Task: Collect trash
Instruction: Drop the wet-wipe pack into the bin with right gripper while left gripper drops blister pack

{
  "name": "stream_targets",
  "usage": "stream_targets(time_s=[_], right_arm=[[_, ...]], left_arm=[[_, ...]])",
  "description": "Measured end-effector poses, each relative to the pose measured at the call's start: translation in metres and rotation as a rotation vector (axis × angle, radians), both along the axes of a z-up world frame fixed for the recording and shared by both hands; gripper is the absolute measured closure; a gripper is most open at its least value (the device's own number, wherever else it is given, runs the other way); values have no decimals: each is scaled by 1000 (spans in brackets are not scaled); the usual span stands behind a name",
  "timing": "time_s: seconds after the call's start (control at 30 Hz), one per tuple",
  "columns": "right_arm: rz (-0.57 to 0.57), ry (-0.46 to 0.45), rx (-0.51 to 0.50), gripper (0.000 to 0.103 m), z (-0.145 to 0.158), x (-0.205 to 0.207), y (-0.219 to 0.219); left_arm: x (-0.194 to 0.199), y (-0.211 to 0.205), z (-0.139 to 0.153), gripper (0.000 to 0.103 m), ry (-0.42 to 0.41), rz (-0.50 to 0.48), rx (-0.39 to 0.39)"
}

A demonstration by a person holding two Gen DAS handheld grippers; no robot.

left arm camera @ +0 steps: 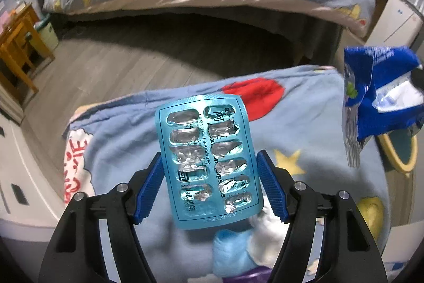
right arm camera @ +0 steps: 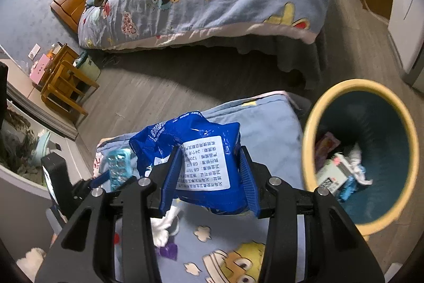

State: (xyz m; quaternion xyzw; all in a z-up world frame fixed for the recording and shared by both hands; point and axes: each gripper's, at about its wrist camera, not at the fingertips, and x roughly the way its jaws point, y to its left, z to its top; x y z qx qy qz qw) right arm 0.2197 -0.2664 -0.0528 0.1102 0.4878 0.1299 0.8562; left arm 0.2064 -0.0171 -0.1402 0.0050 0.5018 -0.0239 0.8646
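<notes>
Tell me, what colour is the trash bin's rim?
Pale yellow, with a dark teal inside; the bin shows best in the right wrist view.

bin (left arm camera: 397, 150) — mostly behind blue wrapper (left arm camera: 381, 97) | bin contents (right arm camera: 341, 171) blurred — items unclear

A near bed (right arm camera: 267, 129) with a blue cartoon-print cover carries a white crumpled tissue (right arm camera: 165, 226) and a purple scrap (right arm camera: 168, 251). A yellow-rimmed bin (right arm camera: 315, 108) stands just beside it, right.

Both tongs, left tongs (left arm camera: 209, 184) and right tongs (right arm camera: 208, 177), have black plastic arms, silver round screws and blue ribbed pads (left arm camera: 149, 190).
</notes>
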Motion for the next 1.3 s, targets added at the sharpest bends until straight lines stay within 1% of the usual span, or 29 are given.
stream_targets(time_s=[0.07, 0.17, 0.33, 0.47, 0.63, 0.7, 0.83, 1.0, 1.1, 1.2, 1.3], right_arm=[[-25, -14, -9, 60, 8, -9, -13], [-54, -29, -23, 60, 15, -21, -33], [-102, -59, -45, 60, 24, -38, -71], [-151, -81, -49, 60, 30, -47, -104], [-225, -101, -110, 60, 32, -48, -148], [-256, -98, -126, 60, 28, -47, -165], [-304, -86, -158, 60, 18, -43, -190], [-340, -76, -207, 60, 7, -37, -206], [-355, -69, -225, 59, 1, -34, -213], [-374, -56, -238, 59, -7, -30, -222], [-400, -57, -226, 57, -9, -28, -231]], left_arm=[[-5, -2, 9, 32, -21, -4, -12], [-14, -13, 26, 32, -64, -17, -3], [-25, -39, 39, 32, -99, -61, 12], [-30, -74, 48, 32, -119, -121, 15], [-40, -127, 59, 32, -128, -219, 5], [-41, -150, 60, 32, -125, -257, 2], [-36, -191, 60, 32, -93, -301, -39], [-24, -241, 57, 32, -73, -372, -51], [-17, -268, 53, 32, -64, -402, -37], [-9, -293, 47, 32, -62, -437, -5], [-2, -314, 44, 32, -72, -469, 20]])
